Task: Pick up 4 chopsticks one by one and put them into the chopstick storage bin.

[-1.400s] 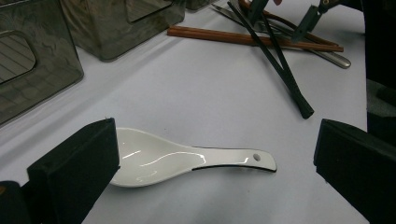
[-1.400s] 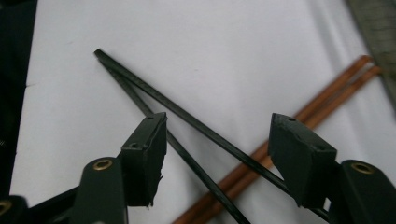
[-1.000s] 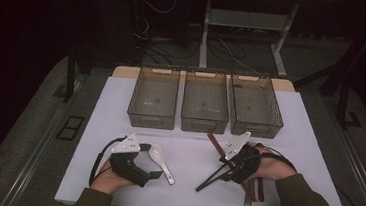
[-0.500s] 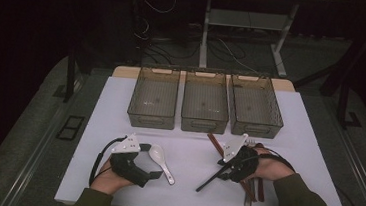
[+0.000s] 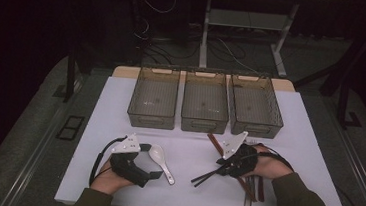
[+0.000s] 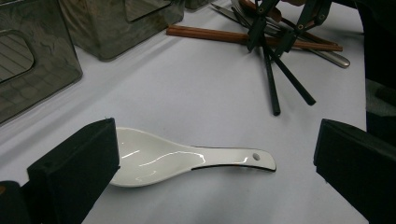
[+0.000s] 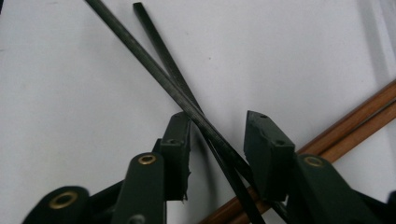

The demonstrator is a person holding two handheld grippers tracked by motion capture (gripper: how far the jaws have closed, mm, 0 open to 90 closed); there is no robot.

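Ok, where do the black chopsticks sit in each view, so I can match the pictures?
High view: black chopsticks right of centre, slanting out from the right gripper.
Left gripper view: top right, beyond the white spoon.
Right gripper view: crossed, between the jaws.
Shared landmark: brown chopsticks.

A glossy white ceramic soup spoon (image 6: 187,161) lies on the white table (image 5: 191,159). Just right of the spoon lie matte black chopsticks (image 7: 177,91), and beyond them reddish-brown wooden chopsticks (image 6: 224,36). Behind the spoon stand three smoky translucent grey bins (image 5: 206,105). Both gripper jaws are black with brass-coloured rivets.
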